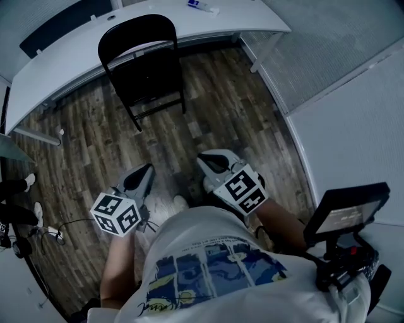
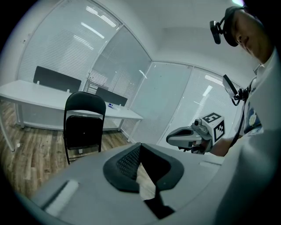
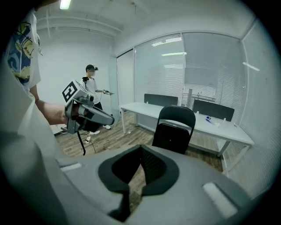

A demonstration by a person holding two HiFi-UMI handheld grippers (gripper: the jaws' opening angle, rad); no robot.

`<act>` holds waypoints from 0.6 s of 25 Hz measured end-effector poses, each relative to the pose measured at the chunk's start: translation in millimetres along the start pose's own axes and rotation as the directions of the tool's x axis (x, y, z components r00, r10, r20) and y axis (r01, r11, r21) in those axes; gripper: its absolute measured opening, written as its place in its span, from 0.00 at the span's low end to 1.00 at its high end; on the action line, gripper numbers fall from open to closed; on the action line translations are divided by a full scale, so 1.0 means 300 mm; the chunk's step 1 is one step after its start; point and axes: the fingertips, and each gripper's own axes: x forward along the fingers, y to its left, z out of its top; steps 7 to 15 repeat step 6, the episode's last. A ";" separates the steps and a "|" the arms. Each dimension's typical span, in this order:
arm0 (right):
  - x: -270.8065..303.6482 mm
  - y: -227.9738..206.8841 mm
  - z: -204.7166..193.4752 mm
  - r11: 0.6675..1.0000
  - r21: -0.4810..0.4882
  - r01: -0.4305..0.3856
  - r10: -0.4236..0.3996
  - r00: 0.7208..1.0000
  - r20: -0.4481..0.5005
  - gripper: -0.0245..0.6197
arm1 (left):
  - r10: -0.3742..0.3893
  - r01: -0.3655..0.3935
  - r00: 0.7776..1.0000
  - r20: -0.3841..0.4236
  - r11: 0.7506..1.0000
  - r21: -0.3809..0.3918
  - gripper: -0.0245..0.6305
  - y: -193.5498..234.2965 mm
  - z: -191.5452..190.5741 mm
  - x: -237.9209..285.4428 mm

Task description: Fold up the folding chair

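- The folding chair (image 1: pixel 148 63) stands upright at twelve o'clock, just beside the white desk (image 1: pixel 246 19).
- The left gripper (image 1: pixel 145 171) and right gripper (image 1: pixel 207 161) have their jaws together, empty, well apart from the chair.

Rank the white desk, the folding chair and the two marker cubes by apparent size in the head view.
1. white desk
2. folding chair
3. left marker cube and right marker cube: alike; both sit nearer the camera.
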 end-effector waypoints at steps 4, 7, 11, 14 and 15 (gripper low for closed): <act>-0.010 -0.019 -0.025 1.000 0.008 0.012 -0.012 1.000 -0.019 0.04 | -0.023 0.023 1.000 -0.006 1.000 -0.009 0.04 -0.007 -0.007 0.037; -0.011 -0.048 -0.039 1.000 0.020 0.018 -0.018 0.999 -0.035 0.04 | -0.036 0.036 0.999 -0.012 0.999 -0.016 0.04 -0.009 -0.001 0.074; -0.011 -0.048 -0.039 1.000 0.020 0.018 -0.018 0.999 -0.035 0.04 | -0.036 0.036 0.999 -0.012 0.999 -0.016 0.04 -0.009 -0.001 0.074; -0.011 -0.048 -0.039 1.000 0.020 0.018 -0.018 0.999 -0.035 0.04 | -0.036 0.036 0.999 -0.012 0.999 -0.016 0.04 -0.009 -0.001 0.074; -0.011 -0.048 -0.039 1.000 0.020 0.018 -0.018 0.999 -0.035 0.04 | -0.036 0.036 0.999 -0.012 0.999 -0.016 0.04 -0.009 -0.001 0.074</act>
